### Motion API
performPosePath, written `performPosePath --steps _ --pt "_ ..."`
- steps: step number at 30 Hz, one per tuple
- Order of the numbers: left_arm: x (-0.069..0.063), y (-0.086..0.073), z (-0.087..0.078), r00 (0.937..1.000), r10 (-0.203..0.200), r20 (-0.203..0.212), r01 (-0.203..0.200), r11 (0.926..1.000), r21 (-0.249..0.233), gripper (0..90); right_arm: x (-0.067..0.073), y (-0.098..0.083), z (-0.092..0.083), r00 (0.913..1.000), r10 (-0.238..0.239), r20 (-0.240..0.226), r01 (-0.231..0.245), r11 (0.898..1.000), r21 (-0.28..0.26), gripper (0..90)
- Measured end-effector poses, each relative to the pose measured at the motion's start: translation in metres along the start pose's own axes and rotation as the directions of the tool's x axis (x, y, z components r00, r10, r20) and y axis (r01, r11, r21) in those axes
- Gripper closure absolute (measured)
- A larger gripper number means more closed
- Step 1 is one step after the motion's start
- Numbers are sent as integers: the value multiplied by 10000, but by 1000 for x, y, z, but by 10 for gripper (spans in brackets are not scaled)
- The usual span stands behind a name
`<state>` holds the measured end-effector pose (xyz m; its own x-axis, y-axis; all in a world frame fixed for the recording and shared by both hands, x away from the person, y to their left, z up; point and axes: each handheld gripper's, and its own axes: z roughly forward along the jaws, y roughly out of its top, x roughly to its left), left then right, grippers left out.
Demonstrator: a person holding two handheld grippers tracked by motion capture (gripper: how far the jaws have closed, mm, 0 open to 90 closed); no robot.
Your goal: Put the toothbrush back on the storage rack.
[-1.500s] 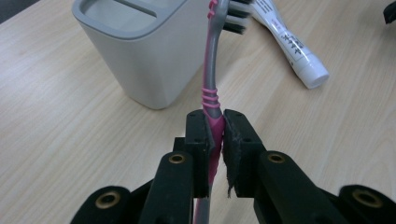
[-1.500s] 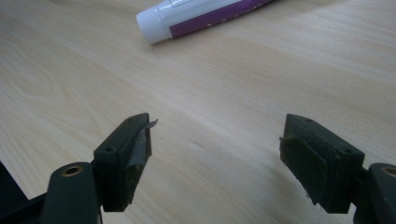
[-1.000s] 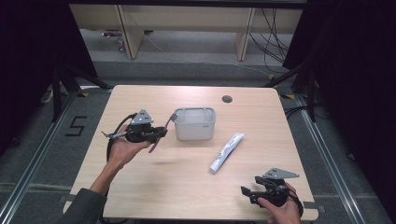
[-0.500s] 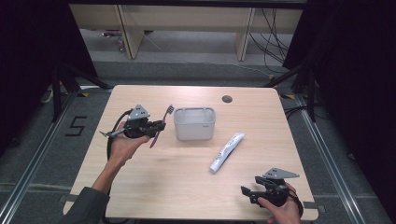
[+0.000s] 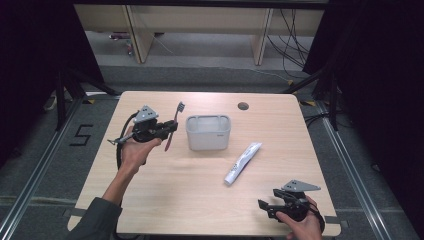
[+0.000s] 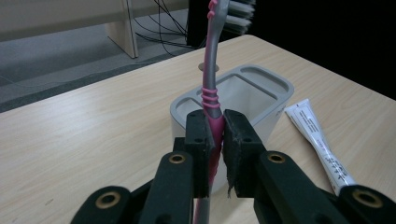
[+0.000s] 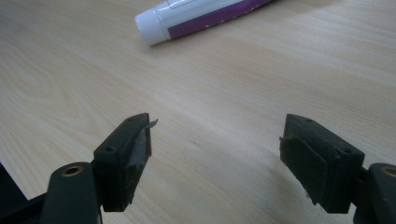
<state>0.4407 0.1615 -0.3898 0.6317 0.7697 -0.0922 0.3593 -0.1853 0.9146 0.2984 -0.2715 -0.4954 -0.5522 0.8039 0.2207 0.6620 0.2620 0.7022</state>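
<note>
My left gripper (image 5: 170, 128) (image 6: 215, 140) is shut on a pink and grey toothbrush (image 5: 174, 122) (image 6: 211, 79), held upright with its bristle head on top. It hangs just left of a grey holder cup (image 5: 208, 132) (image 6: 250, 95) with several compartments. A white and purple toothpaste tube (image 5: 242, 162) (image 6: 317, 140) (image 7: 196, 16) lies flat to the right of the cup. My right gripper (image 5: 264, 207) (image 7: 215, 154) rests open near the table's front right corner, with bare wood between its jaws and the tube's cap some way ahead.
The light wooden table (image 5: 200, 195) has a round cable hole (image 5: 243, 106) near its far edge. Beyond the far edge are grey floor, furniture legs and cables. Dark curtains stand at both sides.
The left hand has swung the toothbrush from tilted towards upright and lifted it slightly beside the cup. The right gripper has stayed where it was.
</note>
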Motion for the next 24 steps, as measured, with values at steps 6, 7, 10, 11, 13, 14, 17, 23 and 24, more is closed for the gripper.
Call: performPosePath --steps 6,7,10,11,13,14,17,23,24 --pt "-2 7 3 9998 -206 -62 204 9992 -334 802 -1 0 1 9999 -108 34 108 9999 -90 250" --pt "-2 9 3 9997 -215 -90 212 9992 -352 802 -1 0 0 9999 -130 113 130 9999 -9 250" --pt "-3 12 5 9995 -304 -60 300 9982 -519 802 0 0 -1 9998 -97 147 97 10000 20 250" --pt "-4 13 6 9995 -310 -81 305 9981 -536 802 0 0 -1 9998 -97 147 97 10000 20 250" --pt "-5 15 7 9993 -344 -117 336 9976 -607 802 0 0 -1 9999 56 122 -57 10000 29 251" --pt "-5 16 7 9991 -405 -94 398 9970 -657 802 0 0 -1 9999 56 122 -57 10000 29 251" --pt "-6 20 9 9987 -502 -98 493 9955 -807 802 -1 1 -1 9998 -113 186 113 9999 18 251" --pt "-9 28 13 9978 -650 -118 632 9914 -1143 802 1 0 -1 9998 210 0 -210 9997 80 250" --pt "-9 28 13 9978 -650 -118 632 9914 -1143 802 1 0 -1 9998 210 0 -210 9997 80 250"
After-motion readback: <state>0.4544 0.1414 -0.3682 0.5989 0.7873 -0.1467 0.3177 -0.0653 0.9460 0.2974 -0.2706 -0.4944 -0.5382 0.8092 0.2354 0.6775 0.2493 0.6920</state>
